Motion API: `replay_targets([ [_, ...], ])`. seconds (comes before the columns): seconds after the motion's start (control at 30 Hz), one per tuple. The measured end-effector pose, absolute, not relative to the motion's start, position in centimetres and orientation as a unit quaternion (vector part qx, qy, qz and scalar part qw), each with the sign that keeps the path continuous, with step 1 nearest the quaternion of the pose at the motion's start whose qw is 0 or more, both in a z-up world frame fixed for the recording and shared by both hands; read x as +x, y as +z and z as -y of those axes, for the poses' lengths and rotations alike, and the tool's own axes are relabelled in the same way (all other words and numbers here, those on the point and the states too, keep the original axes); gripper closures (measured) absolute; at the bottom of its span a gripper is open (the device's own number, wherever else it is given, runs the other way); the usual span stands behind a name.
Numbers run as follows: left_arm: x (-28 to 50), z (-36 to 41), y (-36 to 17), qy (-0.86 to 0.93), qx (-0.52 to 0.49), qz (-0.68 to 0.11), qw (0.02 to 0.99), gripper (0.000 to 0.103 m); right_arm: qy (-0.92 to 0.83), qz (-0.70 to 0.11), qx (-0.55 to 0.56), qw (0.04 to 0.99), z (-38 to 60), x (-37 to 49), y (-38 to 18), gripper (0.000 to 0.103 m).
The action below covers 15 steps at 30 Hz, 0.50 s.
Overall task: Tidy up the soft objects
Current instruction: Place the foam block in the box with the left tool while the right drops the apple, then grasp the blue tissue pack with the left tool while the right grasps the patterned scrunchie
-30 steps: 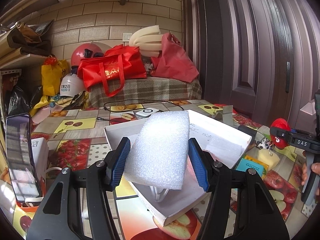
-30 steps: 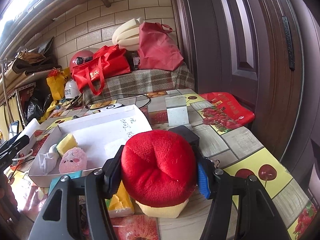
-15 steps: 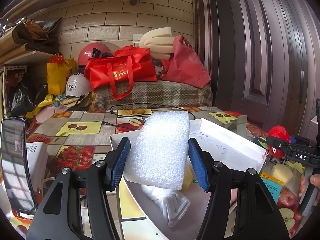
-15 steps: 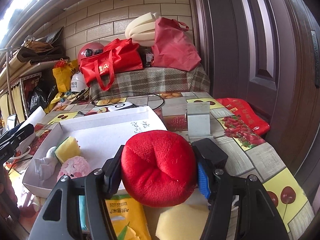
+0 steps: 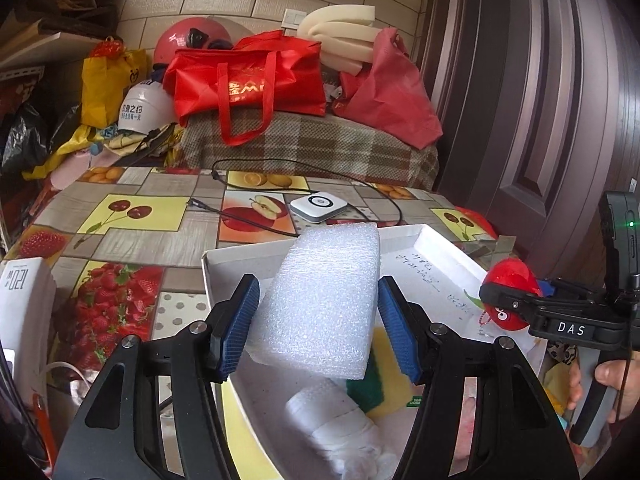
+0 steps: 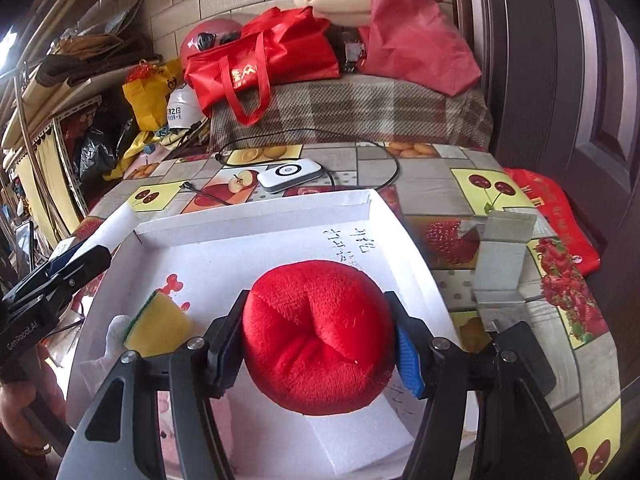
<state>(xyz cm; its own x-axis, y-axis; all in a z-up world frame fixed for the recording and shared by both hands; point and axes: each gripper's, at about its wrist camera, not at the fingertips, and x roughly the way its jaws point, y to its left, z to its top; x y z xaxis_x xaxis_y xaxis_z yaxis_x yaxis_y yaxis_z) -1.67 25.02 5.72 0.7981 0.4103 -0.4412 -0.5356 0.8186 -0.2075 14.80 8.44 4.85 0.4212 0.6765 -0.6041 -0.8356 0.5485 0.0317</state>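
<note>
My left gripper (image 5: 318, 320) is shut on a white foam block (image 5: 324, 300) and holds it above the left side of the white cardboard tray (image 5: 440, 256). Under it lie a white rolled cloth (image 5: 336, 428) and a yellow-green sponge (image 5: 380, 392). My right gripper (image 6: 320, 340) is shut on a red plush toy (image 6: 316, 332) above the tray (image 6: 256, 224). The toy (image 5: 508, 288) and right gripper also show at the right of the left wrist view. In the right wrist view the sponge (image 6: 158, 326), the cloth (image 6: 114, 336) and another foam piece (image 6: 360, 436) lie in the tray.
The tray sits on a fruit-print tablecloth (image 5: 120, 216). A white device with a black cable (image 5: 318, 206) lies behind the tray. A grey folded card (image 6: 502, 256) stands right of it. Red bags (image 5: 248, 76) and helmets sit at the back. A white box (image 5: 22, 304) stands at the left.
Both grippers have moved forward over the tray, each still holding its object. The red toy has gone from beside the tray to above its floor.
</note>
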Motion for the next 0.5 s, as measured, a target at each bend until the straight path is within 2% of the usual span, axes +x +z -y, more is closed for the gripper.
replay_targets([
  [0.07,-2.1,-25.5,5.5,0.267,-0.173,-0.187,0.929,0.021,0.446,-0.286,-0.131,0.838,-8.7,14.9,4.8,0.013],
  [0.1,-2.4,-25.8,5.6,0.272,-0.179,-0.181,0.928,0.008,0.443,-0.278,-0.122,0.844,-8.5,14.8,5.0,0.012],
  [0.13,-2.7,-25.9,5.6,0.278,-0.183,-0.173,0.927,0.000,0.445,-0.271,-0.112,0.846,-8.1,14.7,5.3,0.012],
  [0.3,-3.5,-25.8,6.2,0.290,-0.184,-0.156,0.926,0.000,0.451,-0.236,-0.069,0.858,-5.2,13.7,7.1,0.011],
  [0.33,-3.6,-25.6,6.4,0.287,-0.183,-0.155,0.927,0.000,0.451,-0.230,-0.059,0.860,-4.5,13.5,7.5,0.009],
  [0.37,-3.7,-25.3,6.5,0.283,-0.182,-0.154,0.929,0.000,0.451,-0.226,-0.048,0.862,-3.7,13.3,7.8,0.000],
  [0.5,-4.4,-23.1,7.6,0.245,-0.162,-0.146,0.945,0.000,0.459,-0.216,0.000,0.862,0.5,12.9,8.6,0.000],
])
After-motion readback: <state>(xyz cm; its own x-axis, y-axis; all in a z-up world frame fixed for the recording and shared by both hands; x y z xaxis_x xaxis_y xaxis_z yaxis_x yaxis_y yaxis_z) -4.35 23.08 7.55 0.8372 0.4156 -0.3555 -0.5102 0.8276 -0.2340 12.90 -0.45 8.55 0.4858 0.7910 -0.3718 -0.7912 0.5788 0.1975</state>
